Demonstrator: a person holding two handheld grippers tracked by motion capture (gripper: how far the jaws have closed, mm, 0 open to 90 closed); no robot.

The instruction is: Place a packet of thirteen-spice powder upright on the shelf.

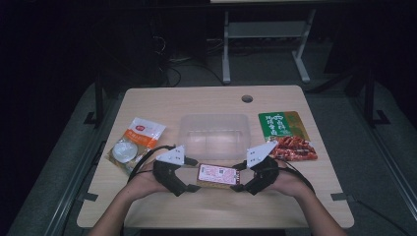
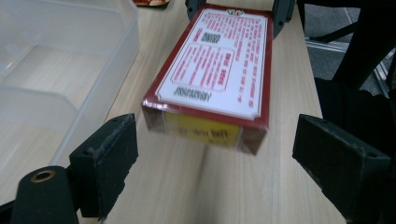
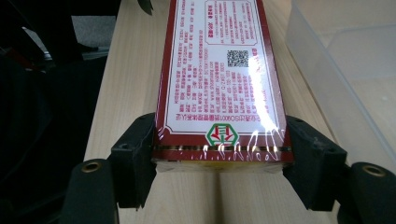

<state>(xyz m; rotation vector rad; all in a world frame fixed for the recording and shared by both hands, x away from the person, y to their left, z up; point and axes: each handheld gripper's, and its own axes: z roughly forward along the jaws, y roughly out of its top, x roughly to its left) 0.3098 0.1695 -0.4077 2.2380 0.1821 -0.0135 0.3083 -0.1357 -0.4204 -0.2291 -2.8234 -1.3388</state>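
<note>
A flat red box with a white printed label (image 1: 217, 175) lies lengthwise between the two grippers, near the table's front edge. My right gripper (image 3: 219, 158) is shut on one short end, with a pad pressed on each side of it. In the high view the right gripper (image 1: 239, 184) is at the box's right end. My left gripper (image 2: 219, 161) is open, its jaws standing wide apart just short of the box's (image 2: 215, 70) yellow near end and not touching it. In the high view the left gripper (image 1: 192, 187) is at the box's left end.
A clear plastic bin (image 1: 215, 119) sits just behind the box, and its wall (image 2: 100, 93) runs close along the box's side. A green and red snack bag (image 1: 287, 135) lies at the right, an orange and white pouch (image 1: 135, 142) at the left. The wooden table (image 1: 221, 206) drops off close in front.
</note>
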